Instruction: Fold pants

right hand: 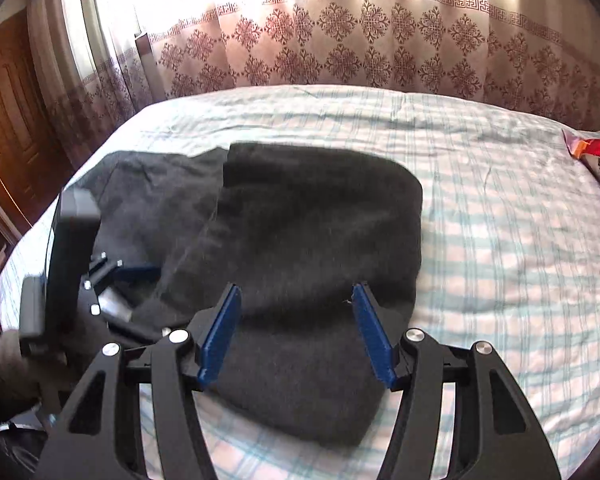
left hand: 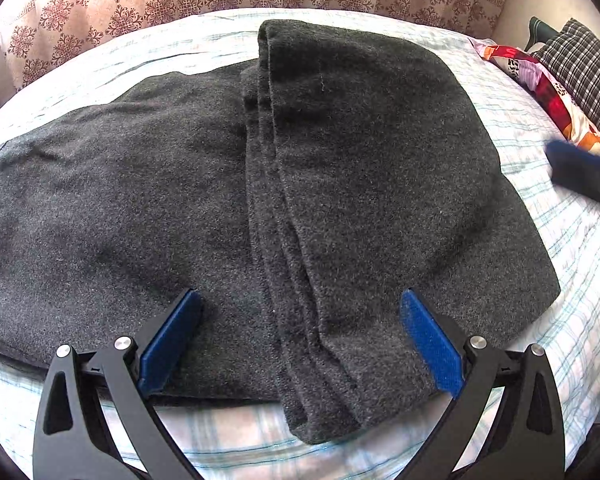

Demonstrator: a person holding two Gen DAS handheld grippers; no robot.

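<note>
Dark grey pants (left hand: 284, 184) lie on the bed, their right part folded over the left in a thick layered band. My left gripper (left hand: 300, 294) hovers over the pants' near edge, jaws wide open, blue pads (left hand: 172, 336) clear of the cloth. In the right wrist view the pants (right hand: 300, 224) lie spread below my right gripper (right hand: 296, 288). That gripper stands open above the folded part with nothing pinched between its pads. The left gripper's body (right hand: 72, 256) shows blurred at the pants' left side. A blurred right gripper (left hand: 580, 176) shows at the right edge of the left wrist view.
A blue-and-white checked sheet (right hand: 500, 240) covers the bed. Colourful and checked pillows (left hand: 548, 92) lie at the right end. A patterned curtain (right hand: 360, 48) hangs behind the bed, and a wooden door (right hand: 8, 120) stands at the left.
</note>
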